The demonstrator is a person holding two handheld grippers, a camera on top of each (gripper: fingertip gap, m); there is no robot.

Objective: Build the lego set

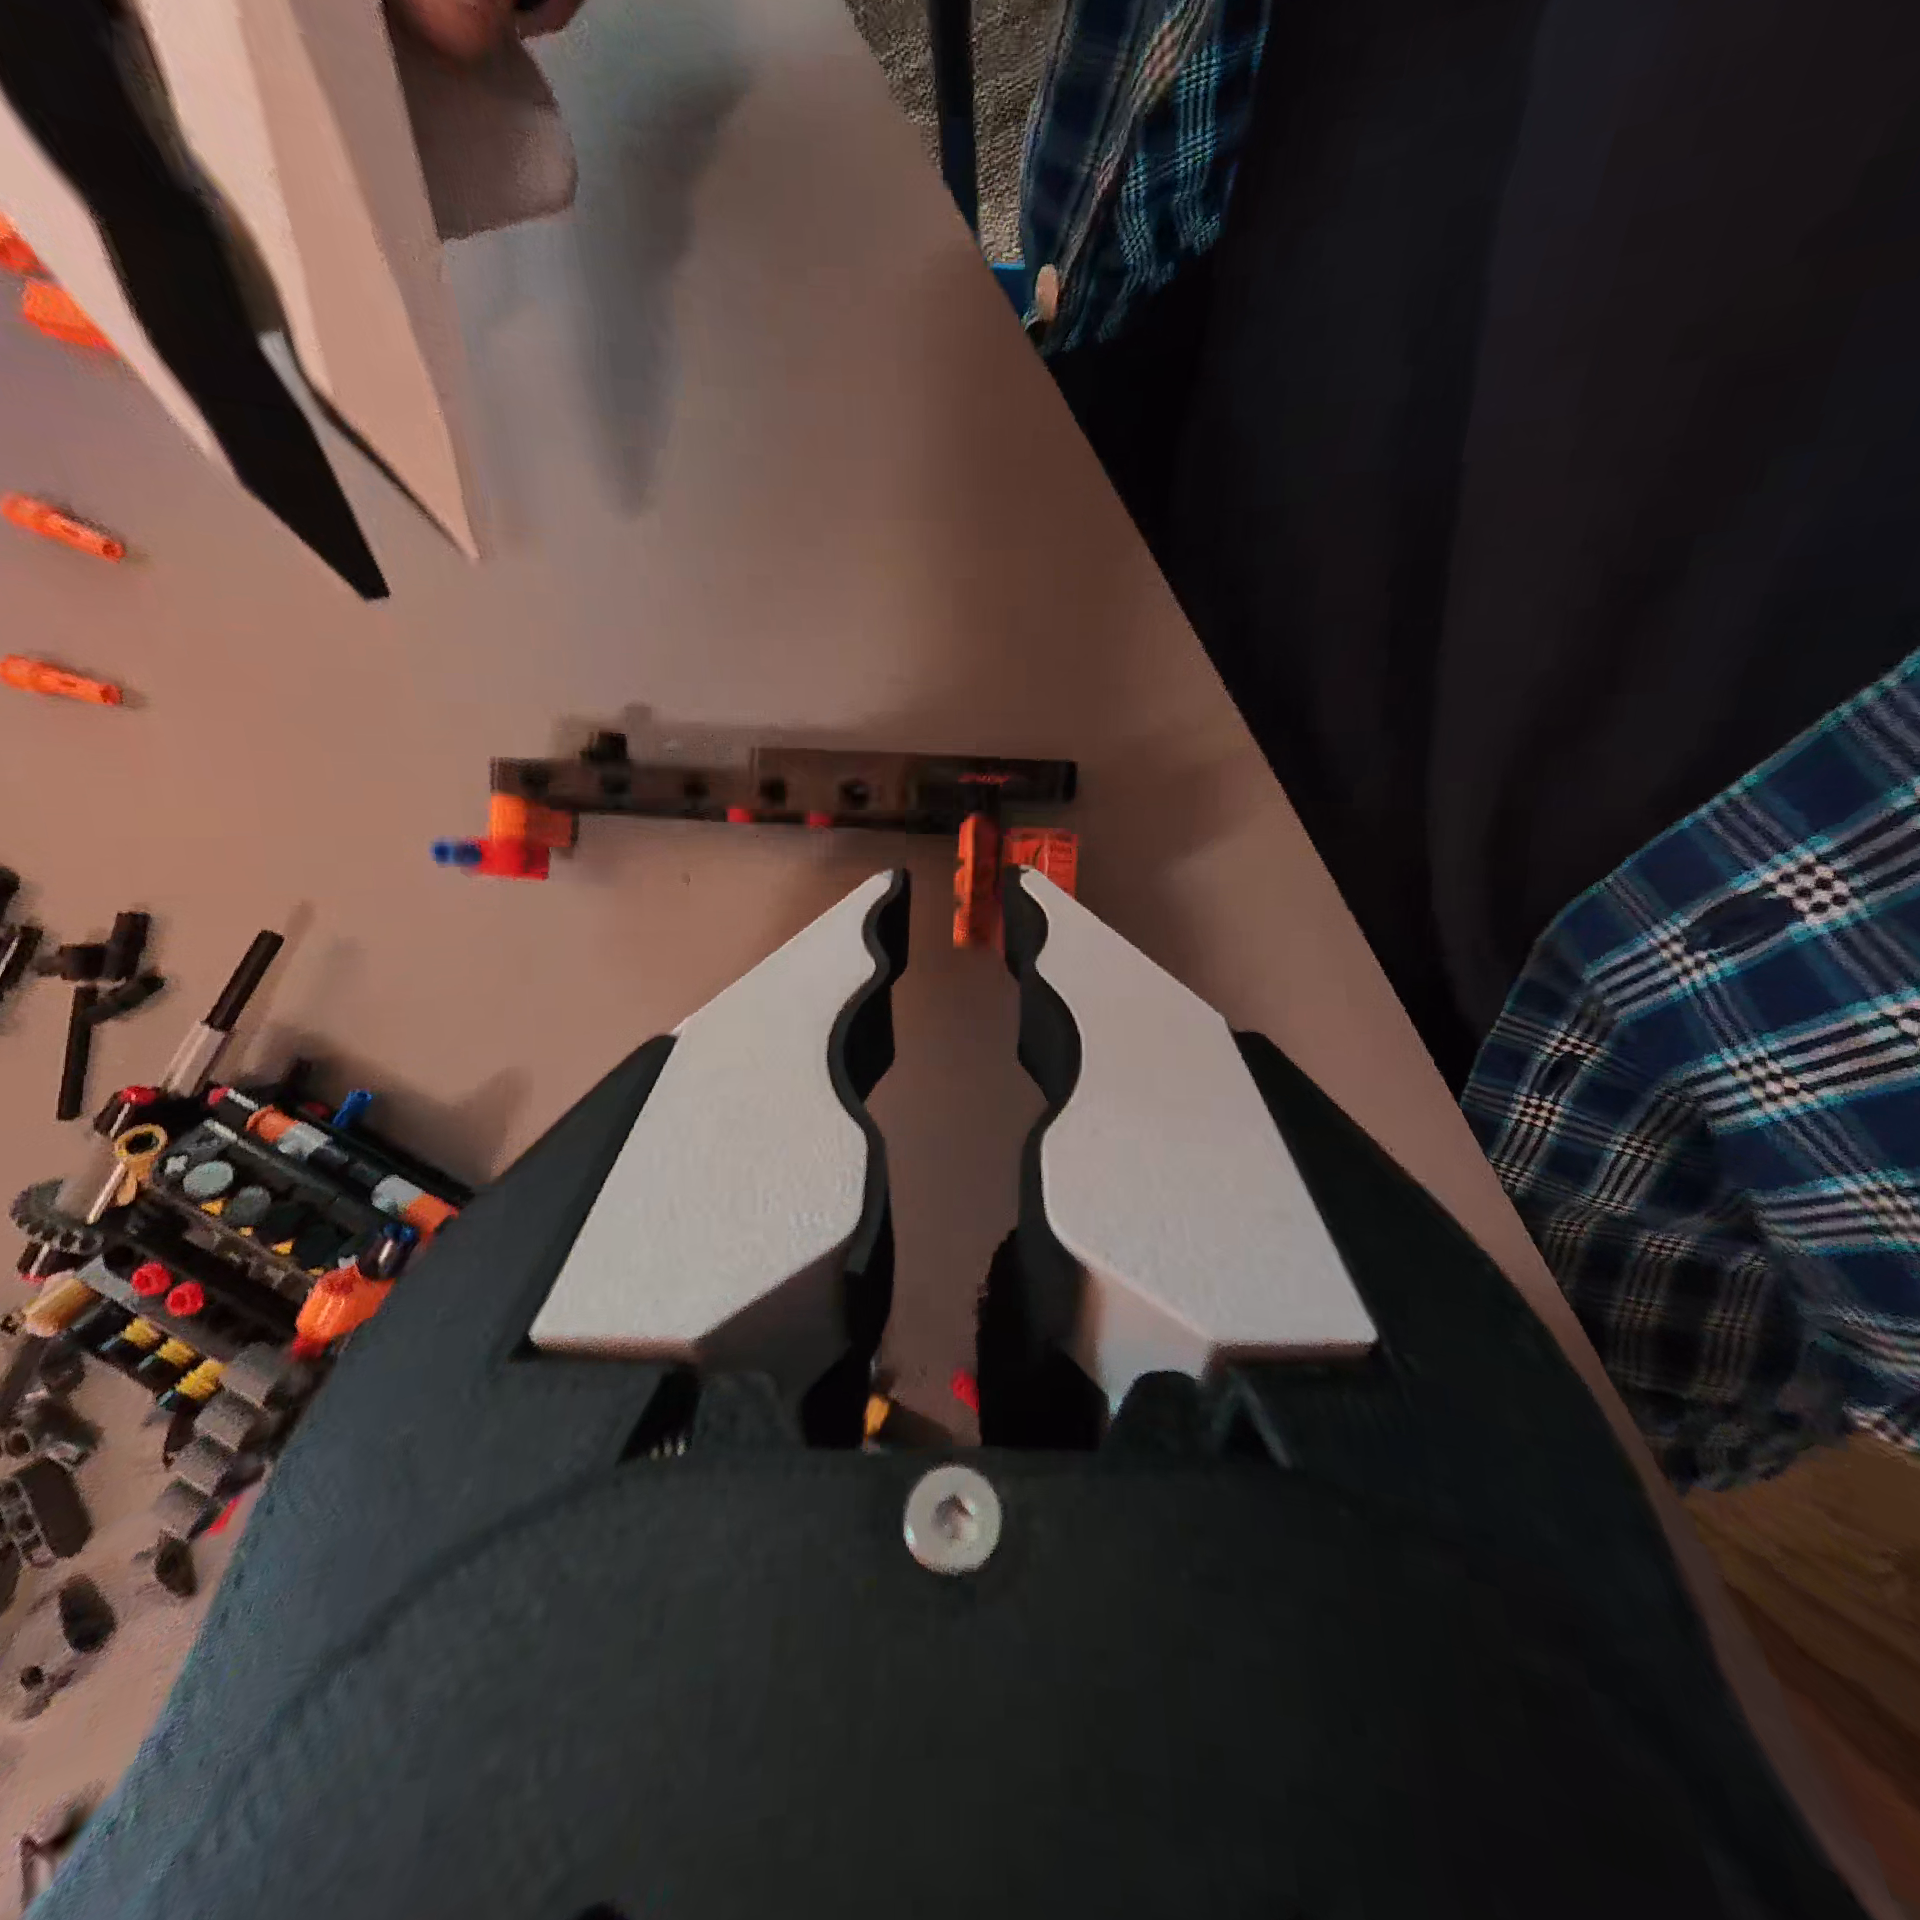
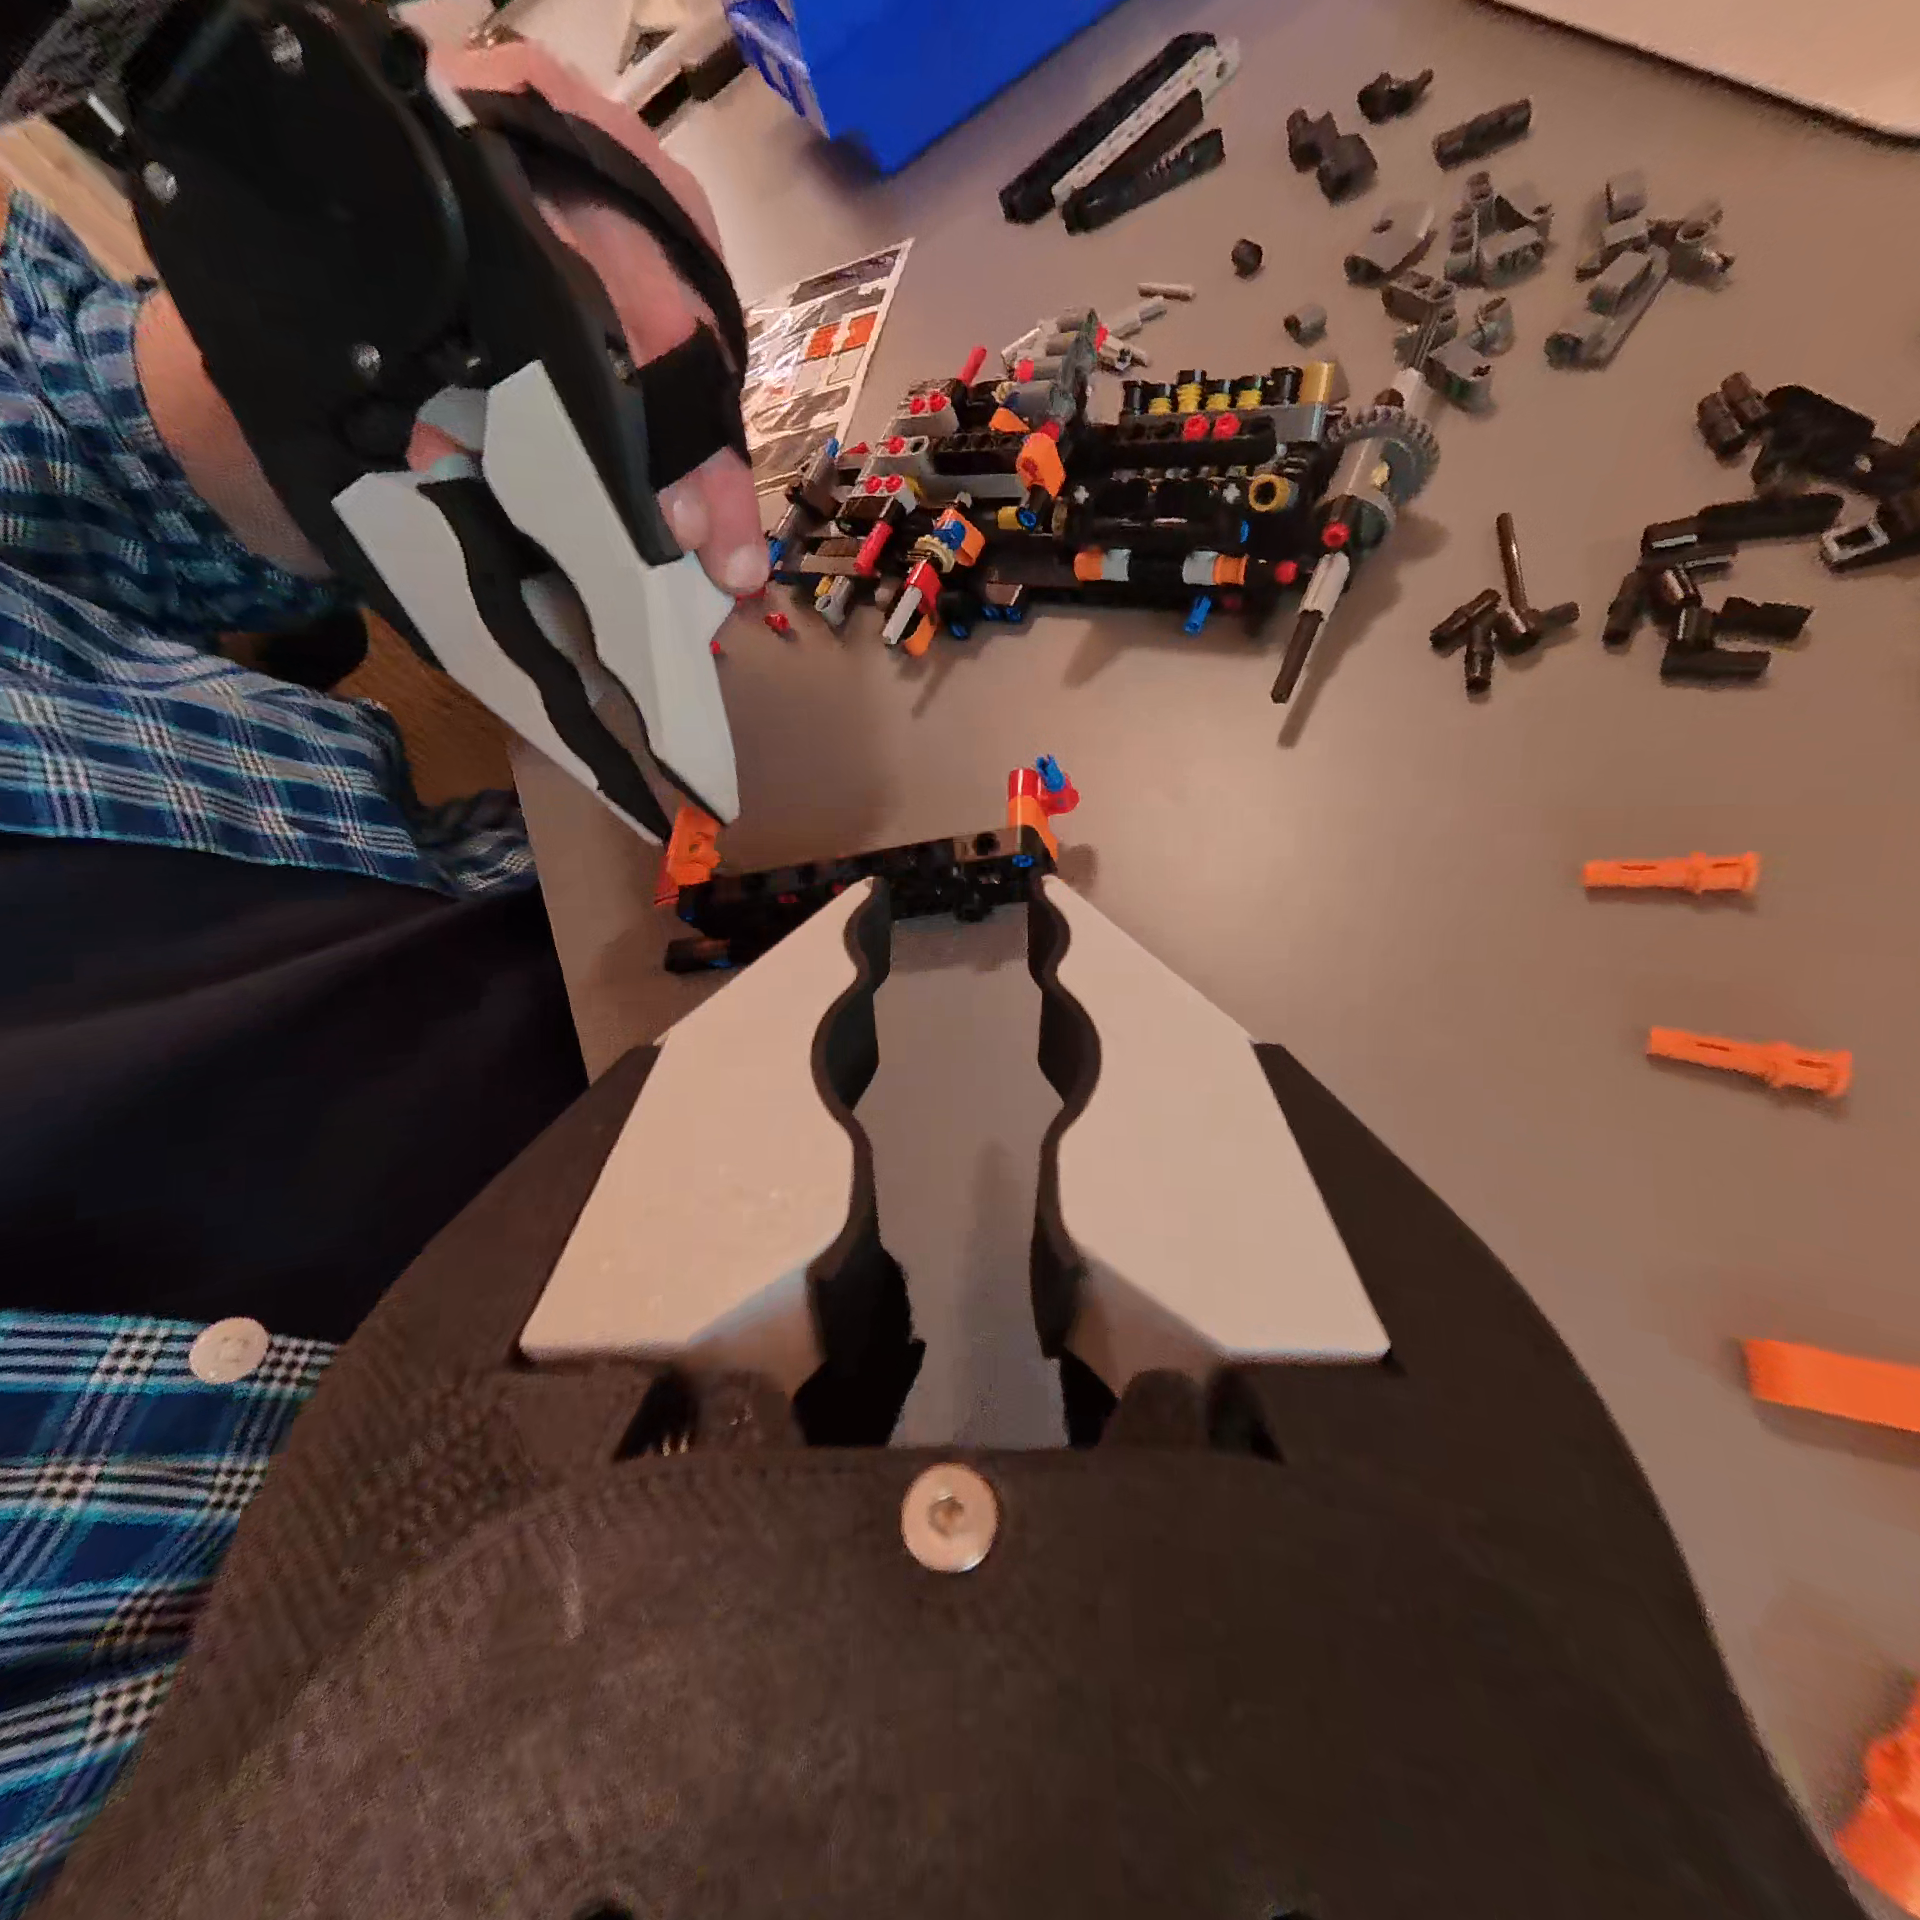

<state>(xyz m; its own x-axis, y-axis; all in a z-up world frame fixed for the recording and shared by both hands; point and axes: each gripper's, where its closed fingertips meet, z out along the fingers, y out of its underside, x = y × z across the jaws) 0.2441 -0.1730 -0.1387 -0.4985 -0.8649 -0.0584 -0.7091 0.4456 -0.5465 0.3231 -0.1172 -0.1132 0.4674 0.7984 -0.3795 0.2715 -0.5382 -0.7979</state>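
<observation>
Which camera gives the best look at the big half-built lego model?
The right wrist view: the half-built model lies whole and unobstructed on the table. The left wrist view catches only part of it, blurred at the edge behind the left gripper.

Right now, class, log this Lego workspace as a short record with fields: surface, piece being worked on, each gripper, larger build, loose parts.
surface: grey table
piece being worked on: black beam subassembly, orange connectors at both ends
left gripper: open, tips at the orange connector
right gripper: open, tips at the beam
larger build: multicoloured chassis, behind the beam
loose parts: orange pins, dark pieces
</observation>
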